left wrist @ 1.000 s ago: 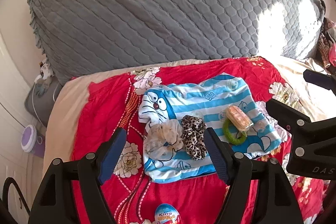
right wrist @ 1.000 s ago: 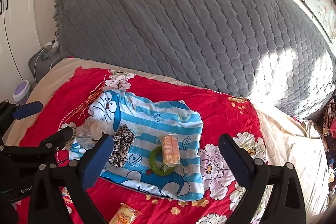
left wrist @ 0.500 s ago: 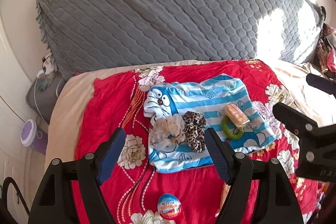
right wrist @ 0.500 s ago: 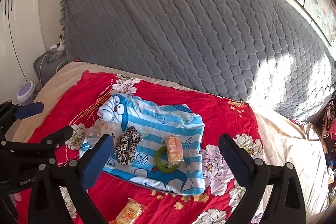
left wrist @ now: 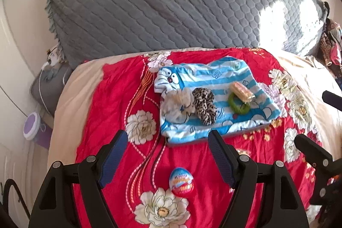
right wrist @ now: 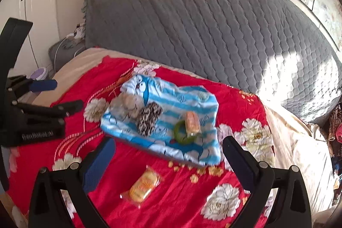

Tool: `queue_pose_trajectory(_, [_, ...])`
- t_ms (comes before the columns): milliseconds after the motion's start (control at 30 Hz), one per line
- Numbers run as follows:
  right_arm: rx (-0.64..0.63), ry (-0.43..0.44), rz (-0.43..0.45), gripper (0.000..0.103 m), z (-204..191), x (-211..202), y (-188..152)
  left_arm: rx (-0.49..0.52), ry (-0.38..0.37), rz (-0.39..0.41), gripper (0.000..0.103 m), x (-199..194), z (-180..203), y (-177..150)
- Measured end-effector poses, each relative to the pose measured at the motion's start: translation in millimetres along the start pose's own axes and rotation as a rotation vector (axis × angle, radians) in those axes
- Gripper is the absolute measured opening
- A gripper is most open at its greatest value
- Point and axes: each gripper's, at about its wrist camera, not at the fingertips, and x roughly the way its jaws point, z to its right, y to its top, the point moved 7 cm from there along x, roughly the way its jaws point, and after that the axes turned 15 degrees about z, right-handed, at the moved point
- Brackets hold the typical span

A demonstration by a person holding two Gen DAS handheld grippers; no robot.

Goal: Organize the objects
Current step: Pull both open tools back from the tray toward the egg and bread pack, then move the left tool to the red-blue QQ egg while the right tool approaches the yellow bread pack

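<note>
Red floral bedspread covers the bed, with a big grey quilted cushion standing along its far side. On the red cloth lies a folded blue-and-white striped cartoon cloth, and four small things sit on it in a row: a cream scrunchie, touching it a leopard-print scrunchie, then a green ring with a wrapped orange snack lying across its far edge. Nearer the cameras, off the striped cloth, a red and blue chocolate egg rests on the bedspread beside a white printed flower, and a yellow wrapped snack lies apart from it; this packet is blurred, so its print cannot be read. The left claw hangs above the bedspread with its jaws wide and nothing between them. The right claw is likewise spread wide and empty, above the near edge of the striped cloth.
</note>
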Motion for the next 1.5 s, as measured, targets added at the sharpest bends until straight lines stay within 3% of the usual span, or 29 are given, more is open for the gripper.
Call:
queue_pose_trajectory(233, [0.048,0.014,-0.024,0.101,-4.9,-10.8,-31.3,0.047,0.001,0.016,0.079,-16.3,0.7,-33.5])
queue_pose_trajectory(700, [0.047,0.028,-0.104,0.101,-21.9,5.2,-90.8,0.054,0.014,-0.088,0.079,7.5,-5.6,-100.2])
queue_pose_trajectory(1167, [0.065,0.034,-0.165,0.101,-31.4,23.4,-126.4,0.072,-0.005,-0.167,0.079,28.2,6.2,-142.7])
queue_pose_trajectory(1500, [0.056,0.061,-0.204,0.101,-41.6,42.5,-145.4,0.068,-0.015,-0.194,0.079,46.3,13.5,-154.8])
